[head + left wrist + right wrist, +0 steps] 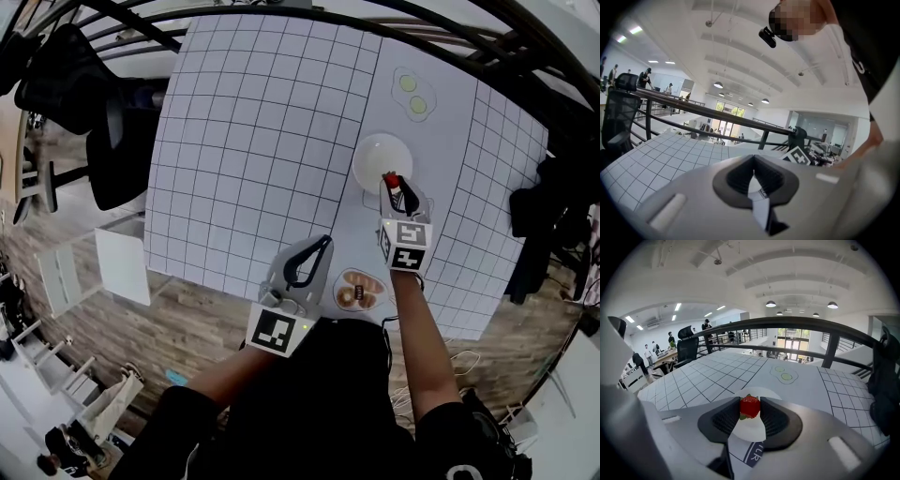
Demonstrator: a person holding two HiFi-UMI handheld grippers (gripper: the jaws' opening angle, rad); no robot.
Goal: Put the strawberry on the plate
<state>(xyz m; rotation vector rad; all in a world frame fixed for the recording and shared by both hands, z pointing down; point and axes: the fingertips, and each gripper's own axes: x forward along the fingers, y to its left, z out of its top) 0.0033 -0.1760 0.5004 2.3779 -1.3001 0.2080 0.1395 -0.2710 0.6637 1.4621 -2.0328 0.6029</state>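
Red strawberry [390, 178] sits pinched in the right gripper [395, 190], over the near edge of the white plate [373, 155] on the gridded surface [253, 141]. The left gripper [323, 246] is well behind those jaws.

Left gripper view: jaws clenched together, nothing between them.

Right gripper view: jaws grasp the strawberry at their tips, with the plate just beneath and beyond.
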